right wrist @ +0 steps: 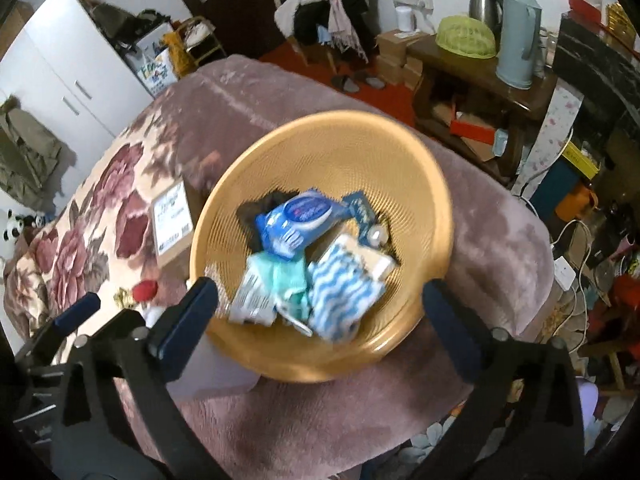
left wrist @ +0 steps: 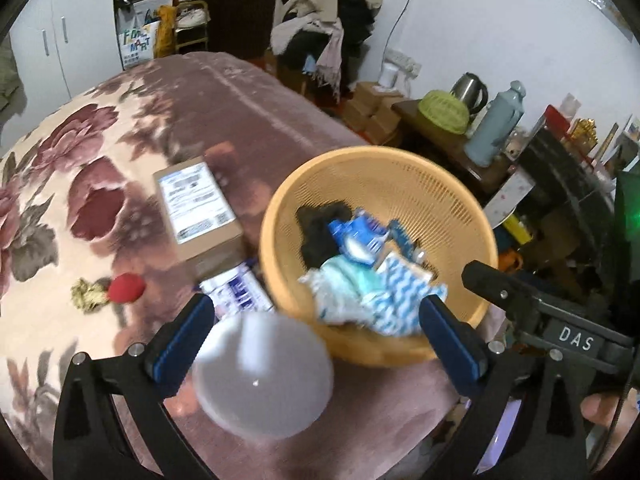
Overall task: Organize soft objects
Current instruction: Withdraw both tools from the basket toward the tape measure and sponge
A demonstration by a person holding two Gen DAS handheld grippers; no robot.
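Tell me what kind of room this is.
Probably a lived-in bedroom: a bed under a floral blanket, a white wardrobe, and clothes heaped on a chair by the door.

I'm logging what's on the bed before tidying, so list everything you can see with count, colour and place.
basket: one, orange, on the pink blanket
wipes pack: one, blue, in the basket
striped cloth: one, blue and white, in the basket, near side
teal cloth: one, in the basket
black cloth: one, in the basket
cardboard box: one, brown, left of the basket
red ball: one, on the floral blanket
white ball: one, between the left tongs' fingers, untouched by the pads
left tongs: open
right tongs: open, over the basket
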